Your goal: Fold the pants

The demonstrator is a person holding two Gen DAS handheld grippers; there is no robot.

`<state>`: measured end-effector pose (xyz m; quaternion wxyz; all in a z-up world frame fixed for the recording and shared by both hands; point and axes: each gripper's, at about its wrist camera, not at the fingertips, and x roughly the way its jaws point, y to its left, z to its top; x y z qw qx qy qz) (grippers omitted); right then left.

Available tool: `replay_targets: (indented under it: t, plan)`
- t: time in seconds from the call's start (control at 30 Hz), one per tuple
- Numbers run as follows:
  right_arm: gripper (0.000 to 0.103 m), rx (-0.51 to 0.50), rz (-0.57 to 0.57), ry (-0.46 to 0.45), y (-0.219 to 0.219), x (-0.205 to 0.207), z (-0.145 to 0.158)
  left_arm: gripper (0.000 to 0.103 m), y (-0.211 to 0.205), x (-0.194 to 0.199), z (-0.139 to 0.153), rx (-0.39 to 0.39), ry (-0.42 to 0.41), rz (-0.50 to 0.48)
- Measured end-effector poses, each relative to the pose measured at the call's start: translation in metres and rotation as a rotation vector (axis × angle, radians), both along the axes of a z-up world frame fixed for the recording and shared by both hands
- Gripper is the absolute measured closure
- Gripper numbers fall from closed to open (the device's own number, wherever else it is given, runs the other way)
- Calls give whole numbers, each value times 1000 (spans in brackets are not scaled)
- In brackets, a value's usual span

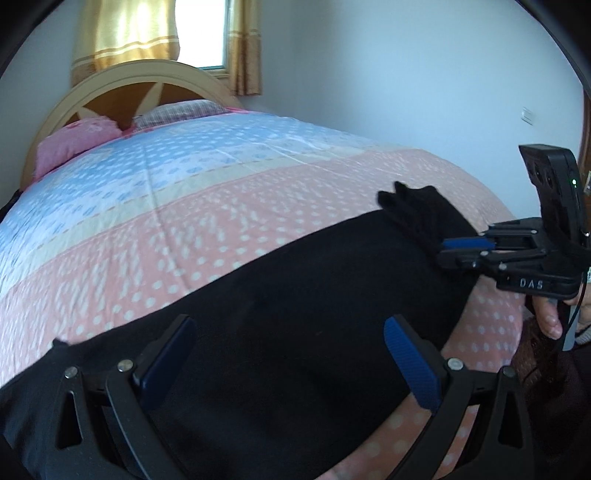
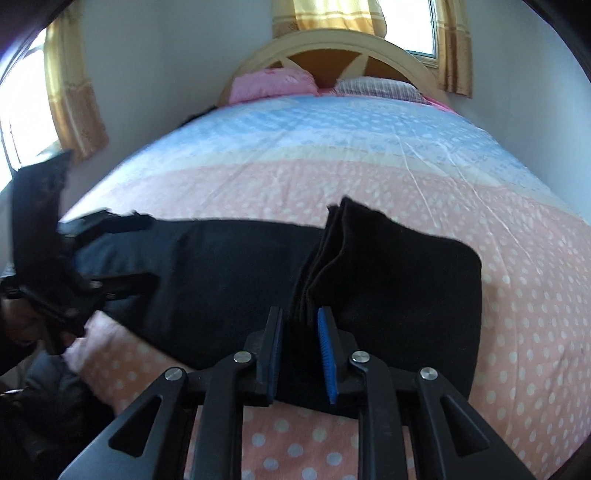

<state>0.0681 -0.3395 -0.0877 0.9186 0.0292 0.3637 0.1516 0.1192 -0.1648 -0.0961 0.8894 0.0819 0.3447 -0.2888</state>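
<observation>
Home bedroom. Bed fills the room, covered with a polka-dot quilt in blue, cream and pink bands. Arched wooden headboard at the far end, pink pillow and checked pillow against it. Window with gold curtains right behind the headboard. Plain white walls, wall socket right of the bed.
</observation>
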Motion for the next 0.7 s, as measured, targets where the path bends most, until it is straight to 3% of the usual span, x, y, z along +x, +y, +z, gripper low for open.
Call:
replay_targets:
  t: [0.07,0.1,0.13,0.2,0.27,0.37,0.47,0.7]
  plan:
    - [82,87,-48,-58,-26,-8,12,0,-13,4,8,-11,15,-33]
    - [76,141,-89,-79,-40,-11,15,0,-20,7,12,-28,26,-49]
    - [63,215,-163,-101,-61,-13,15,0,-26,8,15,-41,33,-59]
    - [47,317,-285,-114,-89,-17,8,0,-42,12,19,-67,54,-83]
    - [47,393,-363,-98,-109,-18,-3,0,-60,14,20,-89,75,-110]
    - [47,390,-401,-92,-114,-19,-8,3,-90,18,13,-91,120,-134]
    - [47,357,-383,-123,-108,-20,-1,17,-111,27,4,-98,182,-137]
    - [47,318,-378,-130,-102,-19,-1,24,-134,42,-6,-148,258,-114]
